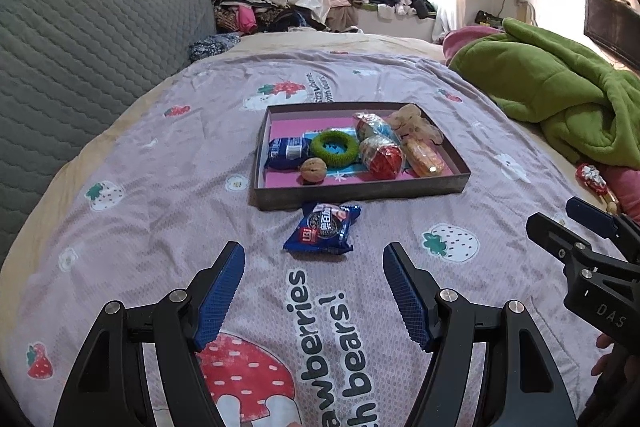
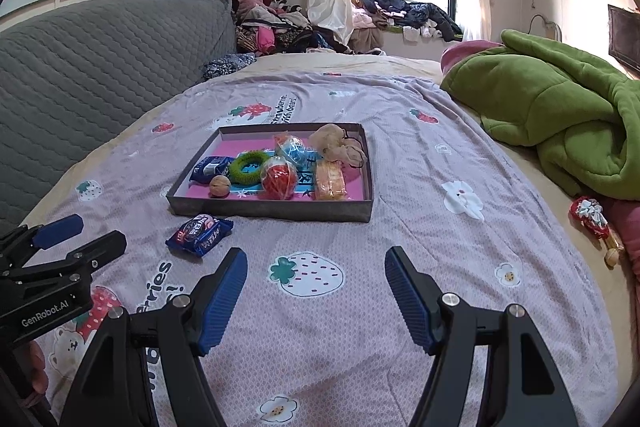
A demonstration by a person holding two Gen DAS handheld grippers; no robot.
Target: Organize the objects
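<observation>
While we are holding both tongs low over the bed (image 1: 168,219), the left tongs (image 1: 314,267) are gaping wide behind the blue cookie pack (image 1: 323,229), and the right tongs (image 2: 316,271) are gaping wide too, holding nothing.

Bed (image 1: 160,219): tray (image 1: 360,189), blue snack packet (image 1: 322,229), green blanket (image 1: 560,95), possibly red doll (image 2: 592,217).
</observation>
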